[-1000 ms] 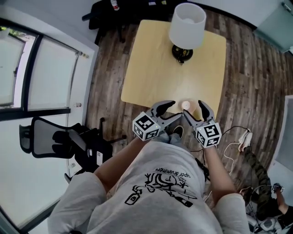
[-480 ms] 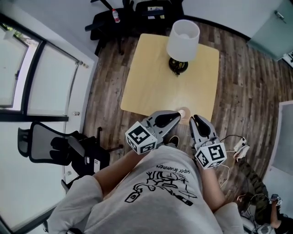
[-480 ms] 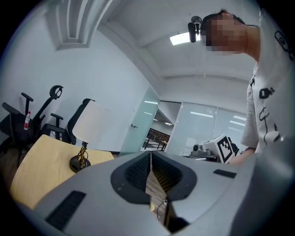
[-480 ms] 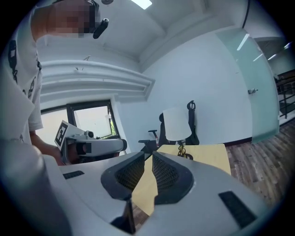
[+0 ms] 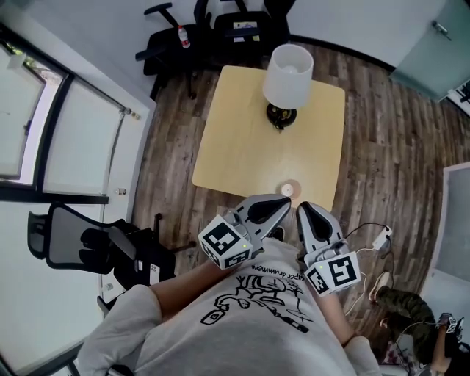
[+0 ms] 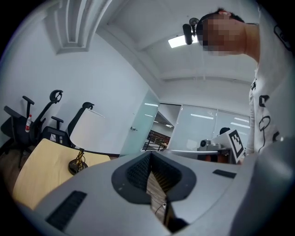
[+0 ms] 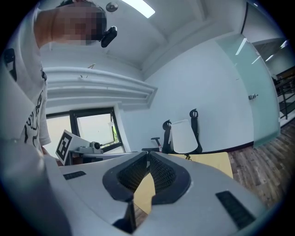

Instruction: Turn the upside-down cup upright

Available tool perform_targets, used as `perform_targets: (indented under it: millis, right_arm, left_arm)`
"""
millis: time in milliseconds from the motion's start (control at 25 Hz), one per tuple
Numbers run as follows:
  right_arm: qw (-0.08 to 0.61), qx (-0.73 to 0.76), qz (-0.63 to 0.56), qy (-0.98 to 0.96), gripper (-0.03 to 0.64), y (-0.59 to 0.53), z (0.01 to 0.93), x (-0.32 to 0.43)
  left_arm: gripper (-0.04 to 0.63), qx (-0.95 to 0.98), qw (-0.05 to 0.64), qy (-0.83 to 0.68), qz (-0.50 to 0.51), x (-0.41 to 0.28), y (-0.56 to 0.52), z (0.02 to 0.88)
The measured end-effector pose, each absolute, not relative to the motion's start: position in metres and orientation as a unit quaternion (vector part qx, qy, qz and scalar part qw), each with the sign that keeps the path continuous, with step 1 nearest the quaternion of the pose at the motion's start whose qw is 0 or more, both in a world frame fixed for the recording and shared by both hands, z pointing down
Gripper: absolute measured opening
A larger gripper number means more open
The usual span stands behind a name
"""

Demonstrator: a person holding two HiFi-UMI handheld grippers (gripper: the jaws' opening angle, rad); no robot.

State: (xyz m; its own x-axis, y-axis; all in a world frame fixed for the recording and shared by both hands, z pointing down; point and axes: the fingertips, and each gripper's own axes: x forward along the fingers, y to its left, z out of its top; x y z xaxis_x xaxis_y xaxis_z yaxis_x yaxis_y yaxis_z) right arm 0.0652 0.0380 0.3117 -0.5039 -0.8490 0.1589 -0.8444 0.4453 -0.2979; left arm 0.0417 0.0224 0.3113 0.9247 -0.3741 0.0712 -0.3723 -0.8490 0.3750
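Observation:
A small pale cup (image 5: pixel 291 189) stands near the front edge of the light wooden table (image 5: pixel 242 139); from above I cannot tell which way up it is. My left gripper (image 5: pixel 285 203) and right gripper (image 5: pixel 301 210) hover side by side just in front of and above that edge, short of the cup. Both have just closed, their jaws meeting with nothing between them. The left gripper view shows my left gripper (image 6: pixel 150 156) shut, and the right gripper view shows my right gripper (image 7: pixel 147 155) shut. The cup is in neither gripper view.
A lamp (image 5: pixel 288 70) with a white shade stands at the table's far side. Black office chairs (image 5: pixel 220 22) sit behind the table and another chair (image 5: pixel 88 231) at my left by the window. Cables and a plug (image 5: pixel 378 239) lie on the wood floor at the right.
Both grippers were open beside the cup and have shut empty. They have risen and drawn back from the cup, which stays on the table.

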Motion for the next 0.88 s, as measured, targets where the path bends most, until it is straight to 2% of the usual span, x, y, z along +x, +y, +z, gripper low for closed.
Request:
perform_targets:
  millis: [480, 880]
  right_arm:
    - [-0.003, -0.522, -0.150, 0.840, 0.025, 0.047, 0.312, 0.067]
    - [-0.008, -0.524, -0.150, 0.838, 0.024, 0.045, 0.315, 0.070]
  left_arm:
    - [0.008, 0.968, 0.145, -0.206, 0.015, 0.039, 0.035, 0.309]
    - [0.008, 0.966, 0.152, -0.210, 0.019, 0.040, 0.030, 0.314]
